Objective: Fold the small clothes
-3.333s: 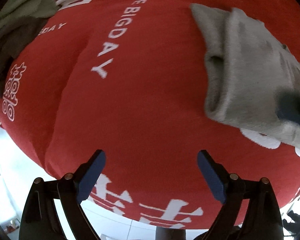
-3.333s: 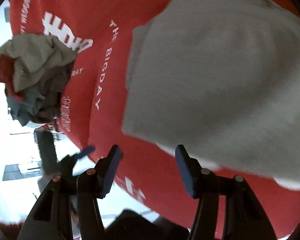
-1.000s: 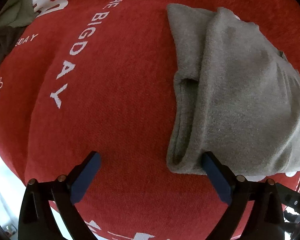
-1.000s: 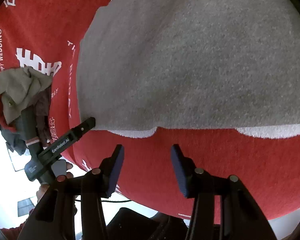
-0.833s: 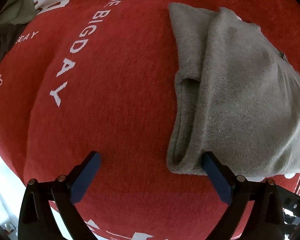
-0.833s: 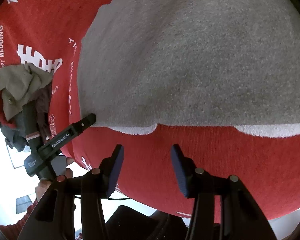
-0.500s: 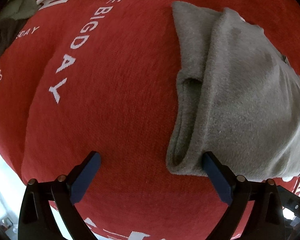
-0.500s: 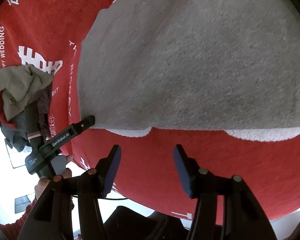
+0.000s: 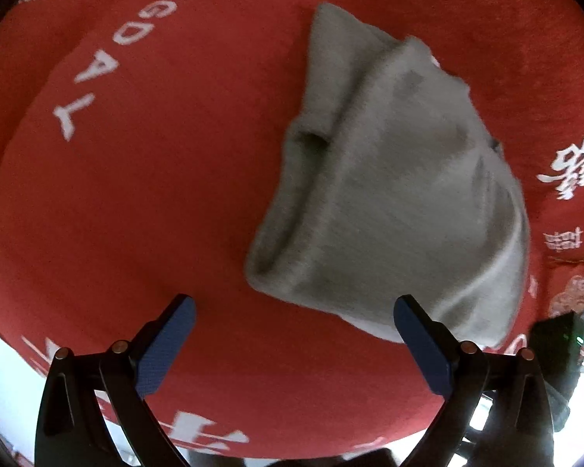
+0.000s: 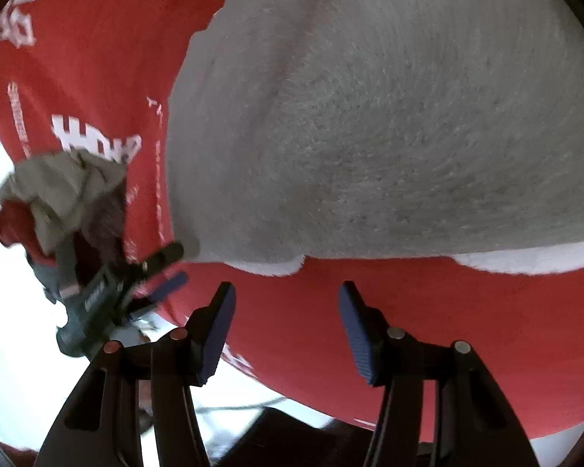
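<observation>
A folded grey garment (image 9: 401,210) lies on the red printed cloth (image 9: 155,194) that covers the table. My left gripper (image 9: 292,334) is open and empty, just in front of the garment's near folded edge. In the right wrist view the same grey garment (image 10: 389,124) fills the upper frame. My right gripper (image 10: 288,311) is open and empty, a little short of the garment's near edge. The left gripper (image 10: 163,272) shows there too, at the garment's left corner.
A heap of crumpled small clothes (image 10: 58,194) in beige, red and dark tones lies at the cloth's far left. The table's front edge (image 10: 272,381) runs just under my right gripper. White lettering (image 9: 97,74) marks the cloth left of the garment.
The left gripper has drawn back and swung, so the garment now sits centred and farther from its right finger. The right gripper has shifted slightly. Both stay open.
</observation>
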Available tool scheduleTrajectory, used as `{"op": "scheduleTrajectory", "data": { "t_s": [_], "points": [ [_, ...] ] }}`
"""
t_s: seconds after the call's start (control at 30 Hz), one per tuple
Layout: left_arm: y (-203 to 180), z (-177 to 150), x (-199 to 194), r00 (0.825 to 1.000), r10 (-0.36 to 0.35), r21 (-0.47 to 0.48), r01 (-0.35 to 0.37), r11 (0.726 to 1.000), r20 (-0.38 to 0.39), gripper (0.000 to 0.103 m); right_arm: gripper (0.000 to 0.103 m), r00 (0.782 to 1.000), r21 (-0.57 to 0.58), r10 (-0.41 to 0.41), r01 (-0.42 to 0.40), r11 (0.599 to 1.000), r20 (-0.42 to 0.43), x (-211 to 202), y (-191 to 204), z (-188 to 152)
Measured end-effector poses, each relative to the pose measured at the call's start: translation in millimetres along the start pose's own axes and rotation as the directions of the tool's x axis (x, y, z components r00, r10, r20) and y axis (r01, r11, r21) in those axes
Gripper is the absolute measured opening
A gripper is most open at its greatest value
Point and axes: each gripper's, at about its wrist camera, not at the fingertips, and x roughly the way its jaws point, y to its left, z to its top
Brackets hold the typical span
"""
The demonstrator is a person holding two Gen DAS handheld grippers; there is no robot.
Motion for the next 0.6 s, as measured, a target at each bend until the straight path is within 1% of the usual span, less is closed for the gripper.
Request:
{"op": "scheduleTrajectory", "data": {
  "t_s": [0.13, 0.33, 0.5, 0.6],
  "points": [
    [-7.5, -1.8, 8.1, 1.0, -0.021, 0.009, 0.021, 1.0, -0.016, 0.102, 0.059, 0.998, 0.048, 0.057, -0.058, 0.997, 0.006, 11.1, -3.0, 5.3],
    [-23.7, -1.2, 9.8, 0.999, -0.045, 0.006, 0.045, 0.999, -0.013, 0.102, 0.059, 0.995, 0.068, 0.096, -0.096, 0.993, 0.012, 18.5, -1.7, 9.0],
    [-20.2, -4.1, 4.1, 0.997, -0.08, -0.02, 0.08, 0.997, -0.015, 0.102, 0.059, 0.991, 0.107, 0.134, -0.136, 0.985, 0.026, 22.3, -6.1, 11.3],
    [-16.7, -5.6, 2.6, 0.993, -0.12, -0.043, 0.119, 0.992, -0.016, 0.102, 0.059, 0.986, 0.131, 0.162, -0.166, 0.977, 0.041, 23.2, -11.0, 11.9]
  ]
}}
